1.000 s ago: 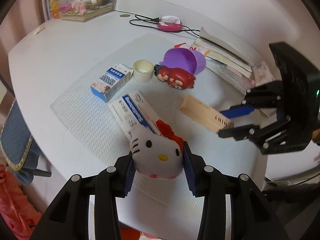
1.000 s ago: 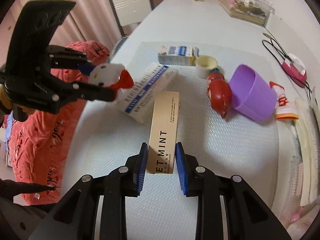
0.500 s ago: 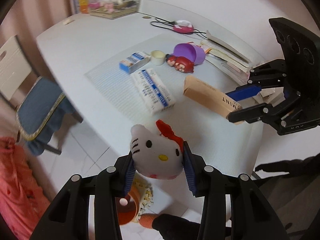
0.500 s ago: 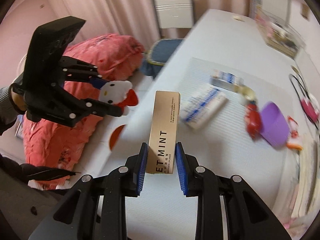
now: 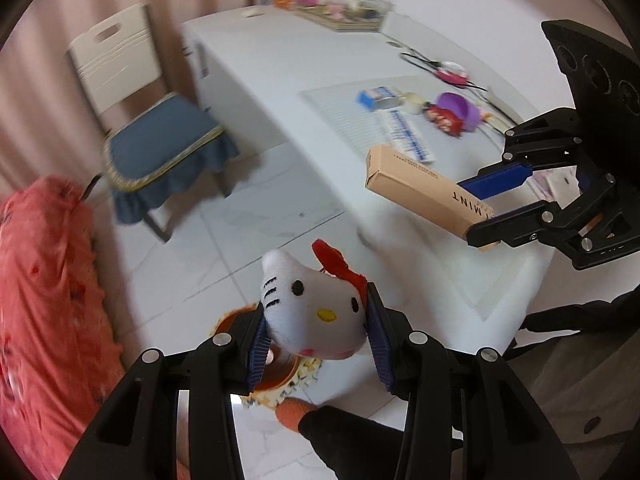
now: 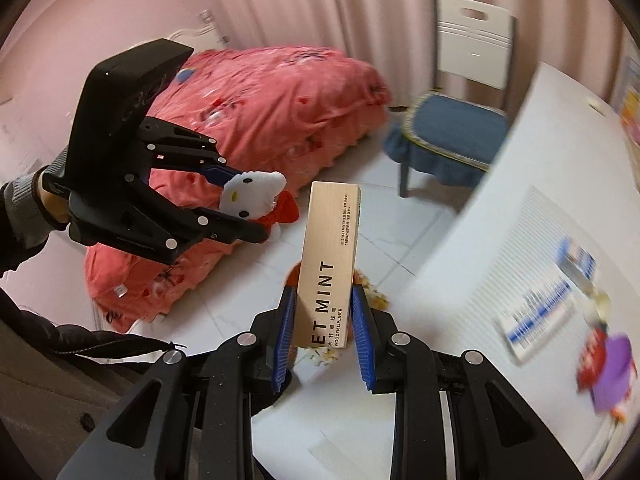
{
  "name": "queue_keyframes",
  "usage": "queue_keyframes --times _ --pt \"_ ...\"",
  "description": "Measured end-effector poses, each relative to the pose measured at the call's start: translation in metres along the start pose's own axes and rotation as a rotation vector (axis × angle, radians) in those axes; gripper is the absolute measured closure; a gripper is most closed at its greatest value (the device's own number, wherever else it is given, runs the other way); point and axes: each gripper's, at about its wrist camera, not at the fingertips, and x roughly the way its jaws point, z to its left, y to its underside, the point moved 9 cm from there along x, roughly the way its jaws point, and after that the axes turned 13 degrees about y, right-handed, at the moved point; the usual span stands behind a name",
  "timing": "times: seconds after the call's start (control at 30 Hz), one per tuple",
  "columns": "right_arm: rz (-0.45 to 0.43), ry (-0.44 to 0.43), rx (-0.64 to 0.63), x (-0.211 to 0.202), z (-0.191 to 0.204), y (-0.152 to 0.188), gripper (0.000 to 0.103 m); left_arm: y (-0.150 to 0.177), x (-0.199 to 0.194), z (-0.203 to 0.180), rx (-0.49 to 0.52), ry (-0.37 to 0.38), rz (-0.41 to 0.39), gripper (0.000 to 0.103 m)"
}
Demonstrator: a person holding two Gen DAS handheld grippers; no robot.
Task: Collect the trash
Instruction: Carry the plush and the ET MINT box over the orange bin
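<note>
Our left hand-held gripper (image 5: 316,346) clamps the white plush cat head with red bow (image 5: 314,312), directly above the orange round bin (image 5: 276,372) on the floor. Our right hand-held gripper (image 6: 323,334) grips the tan cardboard lipliner box (image 6: 328,264), long axis pointing away, beside it.

We see a soft plush cat toy (image 5: 316,316), a matt cardboard box (image 6: 330,264), glossy floor tiles (image 5: 224,248) and a quilted cloth bedspread (image 6: 272,96)
</note>
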Motion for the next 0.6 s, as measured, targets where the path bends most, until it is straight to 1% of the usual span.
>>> queue_keyframes --times 0.2,0.37,0.47,0.6 --pt "0.024 -0.063 -0.069 0.038 0.05 -0.034 0.074 0.03 -0.008 0.041 -0.091 -0.019 -0.001 0.058" --pt "0.06 -0.099 -0.086 0.079 0.081 -0.055 0.074 0.055 -0.005 0.077 -0.152 -0.01 0.016 0.058" --pt "0.082 -0.11 -0.086 0.103 0.095 -0.062 0.074 0.063 0.0 0.094 -0.163 -0.004 0.028 0.058" --pt "0.112 -0.112 -0.055 0.133 0.1 -0.066 0.074 0.071 0.009 0.116 -0.176 0.001 0.041 0.058"
